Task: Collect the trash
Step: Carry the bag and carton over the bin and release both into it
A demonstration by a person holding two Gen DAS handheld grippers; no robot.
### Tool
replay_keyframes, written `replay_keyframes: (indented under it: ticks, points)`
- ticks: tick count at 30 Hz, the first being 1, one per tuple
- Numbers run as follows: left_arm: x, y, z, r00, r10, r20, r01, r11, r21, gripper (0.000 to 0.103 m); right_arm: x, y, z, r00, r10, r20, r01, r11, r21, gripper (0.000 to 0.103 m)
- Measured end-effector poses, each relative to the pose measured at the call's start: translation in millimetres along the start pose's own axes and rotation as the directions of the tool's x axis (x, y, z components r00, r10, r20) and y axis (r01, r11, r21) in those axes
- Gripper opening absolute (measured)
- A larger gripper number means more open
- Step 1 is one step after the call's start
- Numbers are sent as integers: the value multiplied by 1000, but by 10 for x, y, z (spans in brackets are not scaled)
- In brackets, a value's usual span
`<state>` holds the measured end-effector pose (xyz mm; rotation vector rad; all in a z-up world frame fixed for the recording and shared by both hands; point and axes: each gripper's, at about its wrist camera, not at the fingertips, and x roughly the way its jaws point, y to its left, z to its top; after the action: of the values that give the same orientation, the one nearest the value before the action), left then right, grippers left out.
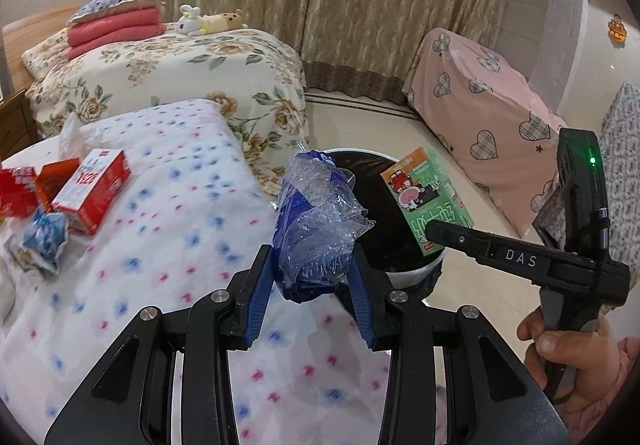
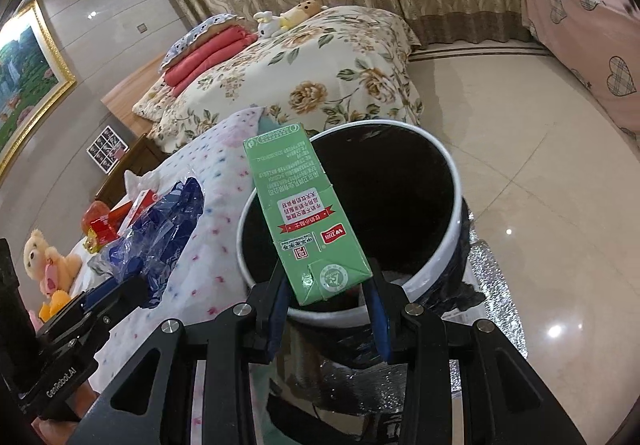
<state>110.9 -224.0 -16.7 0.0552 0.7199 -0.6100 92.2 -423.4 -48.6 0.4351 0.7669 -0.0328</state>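
Observation:
My left gripper (image 1: 314, 277) is shut on a crumpled blue and clear plastic wrapper (image 1: 316, 221), held above the table edge beside the trash bin (image 1: 416, 269). My right gripper (image 2: 326, 295) is shut on a green milk carton (image 2: 304, 213), held upright over the near rim of the white bin with a black liner (image 2: 448, 245). The carton also shows in the left wrist view (image 1: 428, 197), over the bin. The wrapper also shows in the right wrist view (image 2: 160, 229), left of the bin.
A table with a dotted cloth (image 1: 160, 245) holds red cartons (image 1: 94, 191), a crumpled blue-white wrapper (image 1: 44, 237) and tissue (image 1: 72, 133). A floral bed (image 1: 180, 77) stands behind, a pink covered seat (image 1: 492, 117) at right, tiled floor (image 2: 540, 165) around the bin.

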Motion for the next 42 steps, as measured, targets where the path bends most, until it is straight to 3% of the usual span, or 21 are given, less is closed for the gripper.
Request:
replay_keyframes:
  ticks: [31, 33, 39, 42]
  points:
    - [487, -189, 263, 997, -28, -73, 30, 999, 22, 37, 211, -261, 275, 998, -48, -41, 49, 999, 18, 36]
    - [504, -200, 267, 997, -26, -74, 28, 999, 23, 40, 208, -263, 279, 998, -52, -39, 53, 998, 15, 36]
    - [434, -137, 236, 998, -13, -69, 13, 1000, 3, 65, 178, -240, 275, 998, -47, -30, 48, 998, 28, 40]
    - [368, -56, 192, 998, -3, -70, 2, 1000, -15, 67, 144, -204, 240, 999, -26, -22, 26, 999, 38, 61]
